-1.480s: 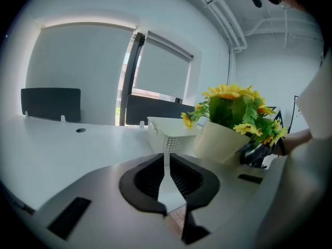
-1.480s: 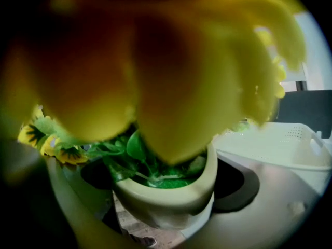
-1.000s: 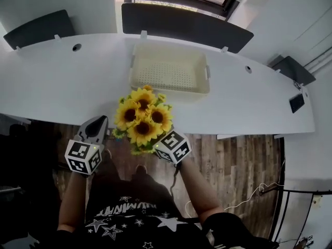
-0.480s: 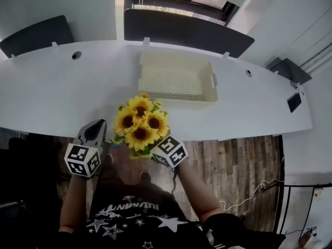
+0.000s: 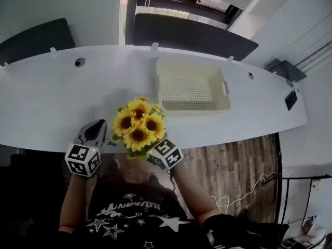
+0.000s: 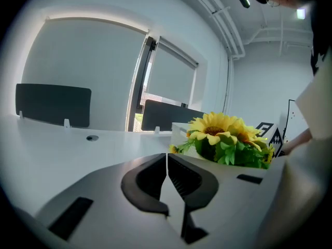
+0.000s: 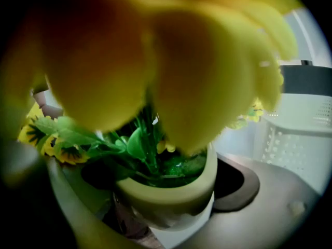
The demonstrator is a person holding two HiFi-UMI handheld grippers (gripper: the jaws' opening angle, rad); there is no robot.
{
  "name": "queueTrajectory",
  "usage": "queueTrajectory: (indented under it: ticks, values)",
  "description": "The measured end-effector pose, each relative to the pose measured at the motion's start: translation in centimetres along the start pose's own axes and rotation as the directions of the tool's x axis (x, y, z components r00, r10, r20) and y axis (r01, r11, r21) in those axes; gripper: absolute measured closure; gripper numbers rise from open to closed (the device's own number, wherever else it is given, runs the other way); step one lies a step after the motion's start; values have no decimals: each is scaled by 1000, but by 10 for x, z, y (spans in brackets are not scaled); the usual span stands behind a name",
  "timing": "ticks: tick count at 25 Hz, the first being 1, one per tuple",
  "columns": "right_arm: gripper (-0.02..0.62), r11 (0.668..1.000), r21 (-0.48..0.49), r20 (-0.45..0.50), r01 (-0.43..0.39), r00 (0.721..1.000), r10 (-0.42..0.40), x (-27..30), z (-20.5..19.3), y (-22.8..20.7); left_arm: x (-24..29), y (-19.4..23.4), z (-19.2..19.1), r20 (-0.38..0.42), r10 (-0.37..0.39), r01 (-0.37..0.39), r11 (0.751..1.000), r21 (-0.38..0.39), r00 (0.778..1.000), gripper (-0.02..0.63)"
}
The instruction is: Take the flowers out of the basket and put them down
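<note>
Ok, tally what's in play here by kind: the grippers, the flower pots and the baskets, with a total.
Grippers: 2 (left gripper, right gripper)
Potted sunflowers: 1
Basket: 1
Total: 4

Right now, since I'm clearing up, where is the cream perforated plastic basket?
In the head view, the cream perforated plastic basket sits empty on the white desk, right of centre near its far edge, beyond the yellow sunflowers.
</note>
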State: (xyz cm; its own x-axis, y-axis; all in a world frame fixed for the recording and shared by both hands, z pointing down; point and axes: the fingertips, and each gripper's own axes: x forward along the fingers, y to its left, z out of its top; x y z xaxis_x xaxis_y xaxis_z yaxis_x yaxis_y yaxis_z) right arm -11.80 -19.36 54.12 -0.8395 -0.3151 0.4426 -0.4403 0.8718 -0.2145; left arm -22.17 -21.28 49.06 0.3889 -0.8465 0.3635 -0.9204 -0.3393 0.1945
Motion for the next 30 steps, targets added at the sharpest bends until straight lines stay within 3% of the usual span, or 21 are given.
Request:
queueTrajectory:
  ticks: [9, 20, 30]
  values:
    - [78, 993, 64, -3, 101, 995, -101, 63, 20, -10, -4, 69, 6, -7, -39, 39, 999, 1, 999, 589]
    - [78, 951, 177, -54, 255, 967, -250, 110, 16, -53, 13, 114, 7, -52, -115, 116, 993, 17, 992, 589]
    - [78, 936, 184, -79, 300, 954, -291, 119, 15, -63, 11, 118, 6, -59, -132, 133, 991, 9, 990, 589]
